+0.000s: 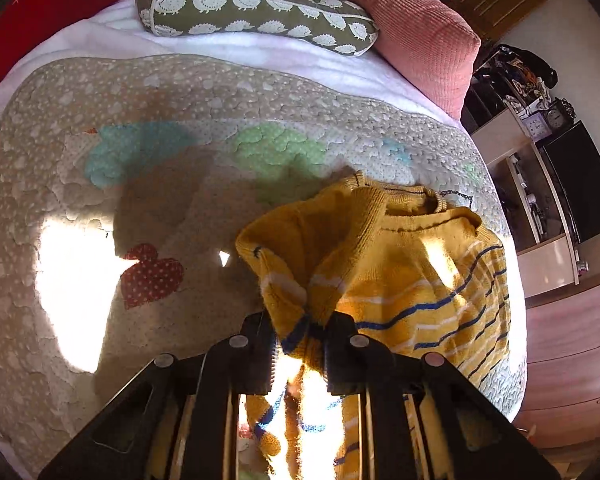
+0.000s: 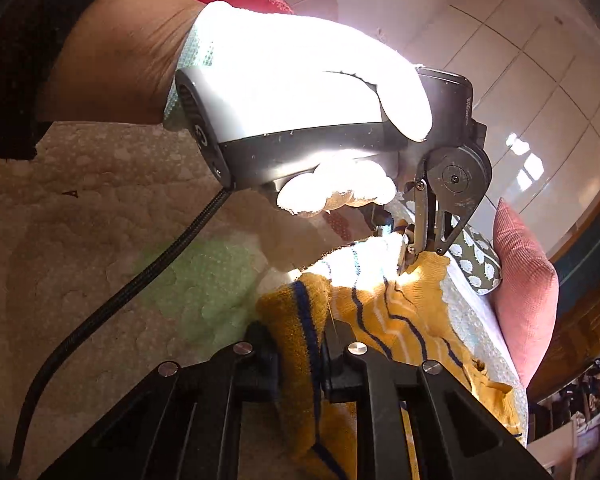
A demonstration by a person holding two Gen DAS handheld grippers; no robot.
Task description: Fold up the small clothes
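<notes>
A small yellow knit sweater (image 1: 400,264) with blue and white stripes lies bunched on the quilted bed cover (image 1: 140,184), neck opening away from me. My left gripper (image 1: 300,332) is shut on a fold of its striped edge, lifting it slightly. In the right wrist view my right gripper (image 2: 300,344) is shut on another striped edge of the sweater (image 2: 380,320). The left gripper's body, held by a white-gloved hand (image 2: 300,80), fills the upper middle of that view, and its fingers (image 2: 414,236) pinch the sweater just beyond.
A green hedgehog-print pillow (image 1: 252,4) and a pink ribbed cushion (image 1: 412,28) lie at the bed's far end. Shelves and a drawer unit (image 1: 564,320) stand right of the bed. A black cable (image 2: 140,280) hangs from the left gripper.
</notes>
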